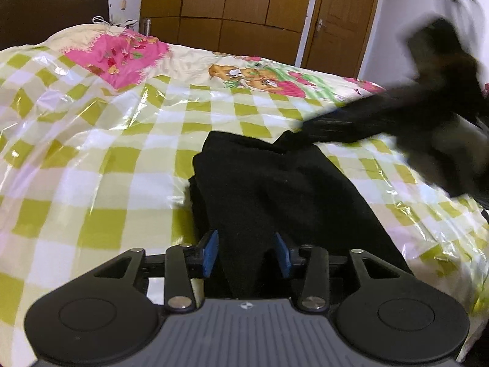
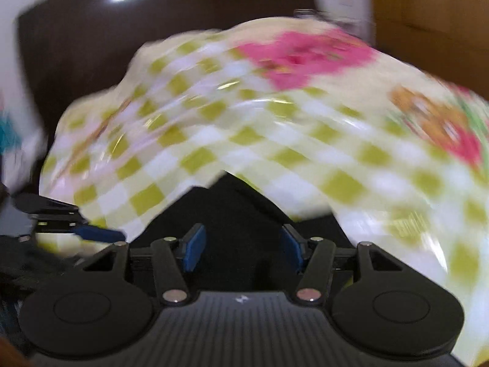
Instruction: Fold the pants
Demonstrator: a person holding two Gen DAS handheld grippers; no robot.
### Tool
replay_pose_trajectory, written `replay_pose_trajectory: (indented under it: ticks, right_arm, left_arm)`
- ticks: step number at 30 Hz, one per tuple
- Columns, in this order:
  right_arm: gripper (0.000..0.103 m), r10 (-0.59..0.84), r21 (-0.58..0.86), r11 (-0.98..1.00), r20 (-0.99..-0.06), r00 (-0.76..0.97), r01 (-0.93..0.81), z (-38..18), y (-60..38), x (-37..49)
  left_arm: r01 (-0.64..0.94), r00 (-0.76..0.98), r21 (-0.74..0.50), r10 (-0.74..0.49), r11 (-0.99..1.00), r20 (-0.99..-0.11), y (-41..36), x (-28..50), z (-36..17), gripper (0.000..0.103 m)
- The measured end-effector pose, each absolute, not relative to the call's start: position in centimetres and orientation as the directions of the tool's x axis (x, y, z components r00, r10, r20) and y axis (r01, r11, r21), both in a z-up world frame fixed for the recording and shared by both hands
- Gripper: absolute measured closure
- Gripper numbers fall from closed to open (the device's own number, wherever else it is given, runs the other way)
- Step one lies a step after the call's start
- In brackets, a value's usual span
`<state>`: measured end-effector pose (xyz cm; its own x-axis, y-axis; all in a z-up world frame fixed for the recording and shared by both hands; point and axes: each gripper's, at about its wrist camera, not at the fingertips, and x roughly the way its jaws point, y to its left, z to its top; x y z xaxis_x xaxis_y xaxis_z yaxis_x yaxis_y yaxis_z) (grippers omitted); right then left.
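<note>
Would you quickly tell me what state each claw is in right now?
Left claw: black pants lie between its pads; a firm grip cannot be told.
Right claw: dark cloth lies between its pads; grip unclear through blur.

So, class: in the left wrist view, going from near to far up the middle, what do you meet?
Left gripper → black pants → checked plastic sheet → cartoon-print bedspread → wooden wardrobe.

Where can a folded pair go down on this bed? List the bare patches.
Free: the checked sheet left of the black pants, up to the pink pillow; also the strip between the pants' far end and the cartoon print. Crowded: the right side, where the blurred right gripper lifts a pant leg.
</note>
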<state>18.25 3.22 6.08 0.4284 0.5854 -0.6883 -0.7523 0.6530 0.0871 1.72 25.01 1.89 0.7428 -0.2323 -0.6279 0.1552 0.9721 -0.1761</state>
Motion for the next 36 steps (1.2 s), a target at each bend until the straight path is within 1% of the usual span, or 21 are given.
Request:
replay_pose_trajectory:
  ticks: [2,5,6,7,8,9,10,11,17,18,20,22,24,25,26,27,29,31,33,34,36]
  right_arm:
    - [0.048,0.586,0.057,0.585,-0.719,0.373,-0.809,5.2,6.7,19.8]
    - [0.048,0.565,0.082,0.514,-0.782,0.264,-0.854,3.2,10.7,21.7]
    - [0.052,0.563,0.096,0.501,-0.791,0.24,-0.86,2.7,11.2,21.9]
    - [0.061,0.557,0.104,0.494,-0.8,0.222,-0.863,2.4,11.6,22.1]
    - [0.083,0.55,0.109,0.492,-0.808,0.212,-0.864,2.3,11.5,22.0]
    - [0.093,0.542,0.108,0.505,-0.812,0.217,-0.856,2.5,11.5,22.0]
    - [0.095,0.545,0.118,0.511,-0.81,0.215,-0.851,2.9,11.1,22.1]
    - [0.097,0.554,0.135,0.516,-0.806,0.209,-0.846,3.4,10.7,22.2]
    - [0.098,0.627,0.191,0.56,-0.734,0.261,-0.806,7.6,7.5,22.0]
    - [0.098,0.634,0.208,0.58,-0.722,0.277,-0.788,7.6,7.2,22.4]
    - [0.099,0.607,0.208,0.64,-0.728,0.32,-0.74,5.7,7.6,23.4]
    - [0.1,0.549,0.188,0.69,-0.765,0.337,-0.699,2.4,8.7,24.2]
    - [0.098,0.505,0.143,0.708,-0.787,0.354,-0.692,-0.4,10.1,23.7]
    - [0.097,0.5,0.137,0.72,-0.782,0.372,-0.681,-0.5,10.3,23.4]
    - [0.092,0.505,0.138,0.721,-0.776,0.378,-0.679,-0.1,10.3,23.3]
    - [0.09,0.528,0.163,0.719,-0.76,0.378,-0.676,0.8,9.8,23.3]
    - [0.09,0.581,0.242,0.721,-0.722,0.375,-0.65,2.8,7.9,23.5]
    - [0.082,0.598,0.274,0.733,-0.696,0.398,-0.622,4.9,5.0,23.0]
    - [0.058,0.597,0.287,0.749,-0.683,0.421,-0.597,6.0,1.7,21.8]
    - [0.054,0.591,0.296,0.759,-0.686,0.423,-0.58,6.1,0.1,21.2]
    - [0.053,0.566,0.313,0.786,-0.71,0.418,-0.533,5.4,-2.6,19.9]
  left_arm:
    - [0.138,0.744,-0.208,-0.239,0.968,-0.623,25.4,1.5,1.3,0.047]
    - [0.12,0.737,-0.253,-0.257,0.96,-0.625,26.0,2.0,0.4,0.047]
    - [0.117,0.735,-0.258,-0.258,0.959,-0.627,26.1,2.2,0.2,0.047]
    - [0.114,0.732,-0.263,-0.26,0.958,-0.63,26.3,2.4,0.0,0.047]
    - [0.109,0.727,-0.268,-0.261,0.957,-0.636,26.5,2.7,-0.1,0.049]
    - [0.109,0.726,-0.278,-0.267,0.954,-0.634,26.7,2.8,-0.2,0.058]
    - [0.113,0.727,-0.296,-0.282,0.948,-0.626,27.0,2.9,-0.1,0.068]
    - [0.12,0.727,-0.321,-0.303,0.94,-0.616,27.2,3.0,0.0,0.071]
    - [0.149,0.78,-0.3,-0.298,0.942,-0.55,26.9,2.9,2.2,0.072]
    - [0.141,0.784,-0.281,-0.28,0.949,-0.554,26.7,3.3,1.9,0.071]
    - [0.111,0.766,-0.275,-0.259,0.955,-0.589,26.8,4.5,0.4,0.071]
    - [0.087,0.735,-0.268,-0.243,0.96,-0.633,26.9,5.4,-1.4,0.068]
    - [0.073,0.734,-0.266,-0.233,0.961,-0.639,27.2,5.3,-1.8,0.065]
    - [0.073,0.735,-0.272,-0.236,0.959,-0.636,27.4,5.2,-1.4,0.064]
    - [0.078,0.737,-0.274,-0.24,0.959,-0.632,27.5,5.0,-1.0,0.064]
    - [0.088,0.739,-0.269,-0.244,0.959,-0.627,27.6,4.8,-0.5,0.063]
    - [0.108,0.739,-0.264,-0.255,0.958,-0.624,27.6,4.6,0.3,0.063]
    - [0.123,0.741,-0.266,-0.267,0.956,-0.616,27.7,4.6,1.0,0.064]
    - [0.127,0.75,-0.267,-0.269,0.955,-0.604,27.9,4.8,1.3,0.063]
    - [0.128,0.752,-0.274,-0.273,0.953,-0.6,28.0,5.1,1.4,0.063]
    - [0.133,0.747,-0.314,-0.303,0.94,-0.592,28.3,5.8,1.2,0.063]
